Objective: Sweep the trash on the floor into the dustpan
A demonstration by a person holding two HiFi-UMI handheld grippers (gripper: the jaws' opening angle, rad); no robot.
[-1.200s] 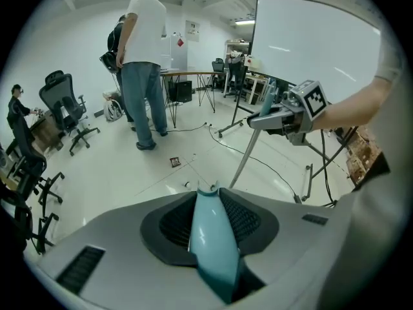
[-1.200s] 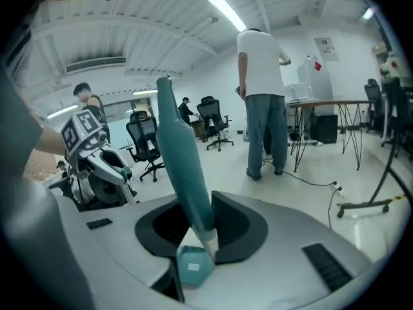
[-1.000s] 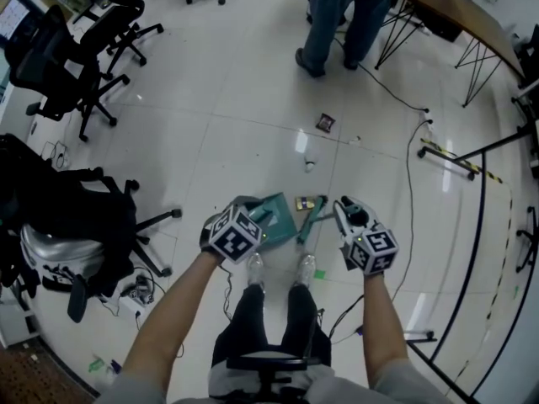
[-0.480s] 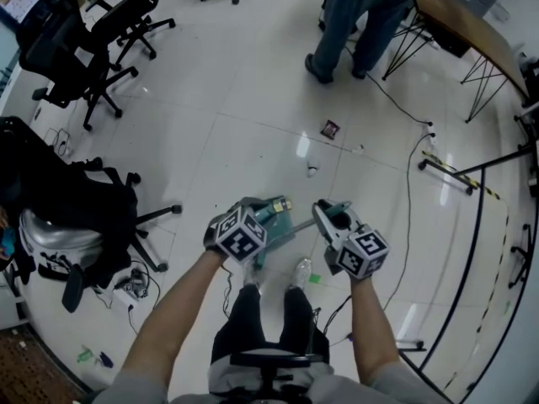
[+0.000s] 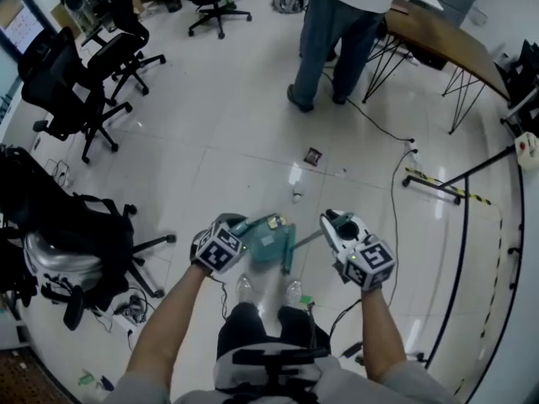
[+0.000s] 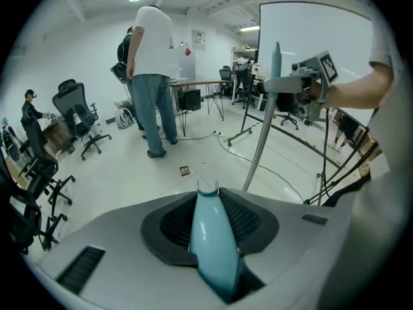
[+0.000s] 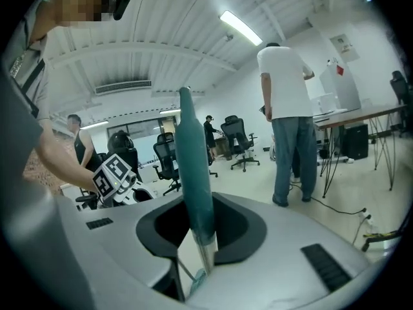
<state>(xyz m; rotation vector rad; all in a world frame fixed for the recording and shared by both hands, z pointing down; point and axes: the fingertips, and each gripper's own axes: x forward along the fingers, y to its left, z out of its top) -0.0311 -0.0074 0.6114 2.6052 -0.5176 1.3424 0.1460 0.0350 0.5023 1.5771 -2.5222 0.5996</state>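
My left gripper [image 5: 234, 230] is shut on the pale teal handle of the dustpan [image 5: 268, 241], which hangs in front of my knees in the head view. That handle [image 6: 213, 237] runs straight out between the jaws in the left gripper view. My right gripper [image 5: 335, 224] is shut on the broom [image 5: 305, 241]. Its dark teal grip [image 7: 193, 173] stands upright between the jaws, and its metal pole [image 6: 258, 154] slants down beside the dustpan. A dark wrapper [image 5: 312, 156] and a small white scrap [image 5: 296, 195] lie on the white floor further out. What the dustpan holds is too blurred to tell.
A person in jeans [image 5: 333, 36] stands beyond the trash, next to a wooden table [image 5: 438, 36]. Office chairs [image 5: 76, 99] fill the left side. A black cable [image 5: 394, 183] runs over the floor at the right, near metal stands [image 5: 459, 196]. My shoes [image 5: 268, 291] are just below the dustpan.
The right gripper has risen with the broom, whose head has left the floor. The left gripper and dustpan have lifted slightly. A yellow wrapper near the dustpan mouth is no longer visible.
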